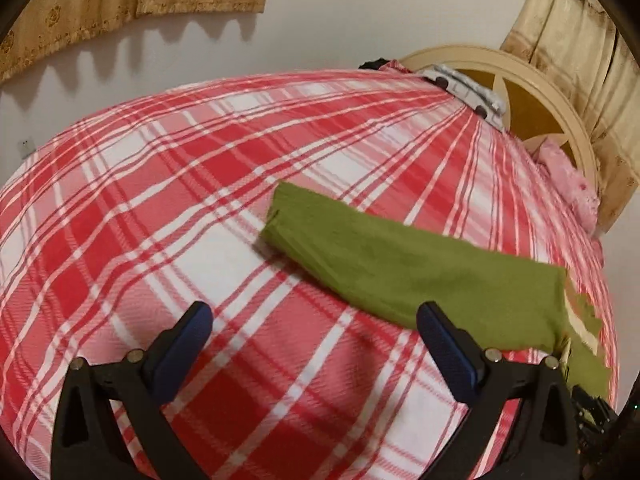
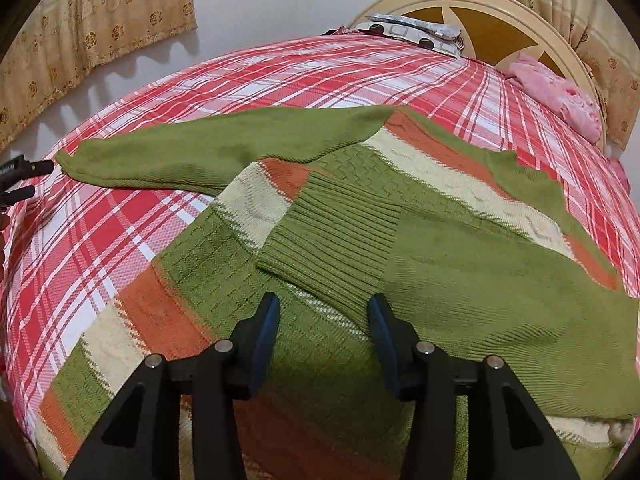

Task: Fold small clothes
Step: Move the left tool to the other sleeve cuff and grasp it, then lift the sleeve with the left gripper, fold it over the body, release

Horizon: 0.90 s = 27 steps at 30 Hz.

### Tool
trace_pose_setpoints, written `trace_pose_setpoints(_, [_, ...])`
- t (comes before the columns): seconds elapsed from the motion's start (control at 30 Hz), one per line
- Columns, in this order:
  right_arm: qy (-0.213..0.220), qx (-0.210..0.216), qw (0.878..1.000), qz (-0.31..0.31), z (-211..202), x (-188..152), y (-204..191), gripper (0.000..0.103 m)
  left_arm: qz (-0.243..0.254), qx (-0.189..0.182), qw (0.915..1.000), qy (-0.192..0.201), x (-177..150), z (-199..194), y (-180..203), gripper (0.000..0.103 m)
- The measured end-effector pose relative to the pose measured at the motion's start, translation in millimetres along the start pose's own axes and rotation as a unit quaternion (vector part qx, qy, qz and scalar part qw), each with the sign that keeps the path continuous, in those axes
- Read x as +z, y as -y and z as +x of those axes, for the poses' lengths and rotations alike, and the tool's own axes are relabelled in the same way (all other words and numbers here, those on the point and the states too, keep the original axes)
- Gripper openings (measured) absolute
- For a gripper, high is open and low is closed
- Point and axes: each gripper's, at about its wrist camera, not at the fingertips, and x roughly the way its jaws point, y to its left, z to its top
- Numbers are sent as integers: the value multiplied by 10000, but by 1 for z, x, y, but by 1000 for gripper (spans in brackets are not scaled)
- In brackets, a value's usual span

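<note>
I've got the green sweater flat on the bed, one sleeve folded across w/ cuff between my right tool, half open, gripping nothing; left tool, wide open, empty, by other sleeve.

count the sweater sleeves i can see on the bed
2. One sleeve stretches out left across the plaid bedspread; the other sleeve is folded over the sweater's body.
</note>
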Motion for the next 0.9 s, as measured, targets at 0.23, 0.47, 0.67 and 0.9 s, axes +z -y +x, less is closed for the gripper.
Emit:
trace_pose_setpoints(0.23, [59, -199, 9997, -109, -2, -1, -5, 52, -491, -103, 9985, -205, 14, 30, -4, 98])
trace_pose_setpoints(0.47, [90, -255, 9996, -121, -1, -2, -5, 54, -871, -305, 9957, -87, 24, 36, -10, 87])
trace_pose_setpoints(0.67, [110, -290, 9994, -133, -1, -2, -5, 55, -572, -509, 9969, -164, 28, 43, 1, 34])
trace_pose_setpoints(0.9, [123, -311, 9994, -134, -1, -2, -4, 56, -554, -641, 9962, -198, 31, 50, 3, 8])
